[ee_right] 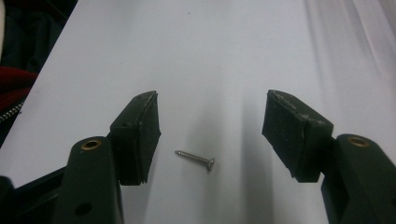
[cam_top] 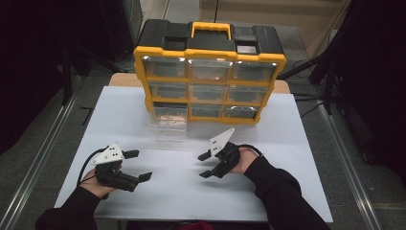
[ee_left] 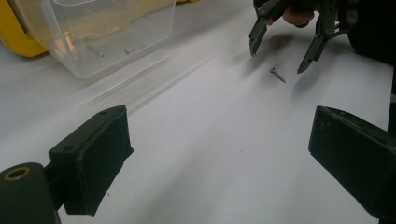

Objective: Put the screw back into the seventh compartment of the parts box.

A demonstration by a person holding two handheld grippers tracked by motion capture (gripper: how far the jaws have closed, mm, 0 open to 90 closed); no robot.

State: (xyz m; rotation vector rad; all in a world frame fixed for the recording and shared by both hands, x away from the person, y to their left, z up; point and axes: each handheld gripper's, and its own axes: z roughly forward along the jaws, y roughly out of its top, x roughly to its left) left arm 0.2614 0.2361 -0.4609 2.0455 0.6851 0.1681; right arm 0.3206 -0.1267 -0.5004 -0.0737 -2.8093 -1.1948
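A small silver screw (ee_right: pixel 195 159) lies on the white table (cam_top: pixel 158 201), down between the open jaws of my right gripper (ee_right: pixel 212 135), and nothing touches it. The left gripper view shows the same screw (ee_left: pixel 278 74) just below the right gripper (ee_left: pixel 279 57). From above, my right gripper (cam_top: pixel 204 166) hovers at the table's middle right, pointing left. My left gripper (cam_top: pixel 139 165) stands open at the front left, facing it, with nothing between its fingers (ee_left: pixel 93 163). A clear plastic drawer (cam_top: pixel 167 122) sits pulled out on the table.
A yellow and black organizer (cam_top: pixel 210 52) with several clear drawers stands at the back of the table. The clear drawer (ee_left: pixel 112 32) holds a few screws (ee_left: pixel 95 50). Bare white tabletop lies between the two grippers.
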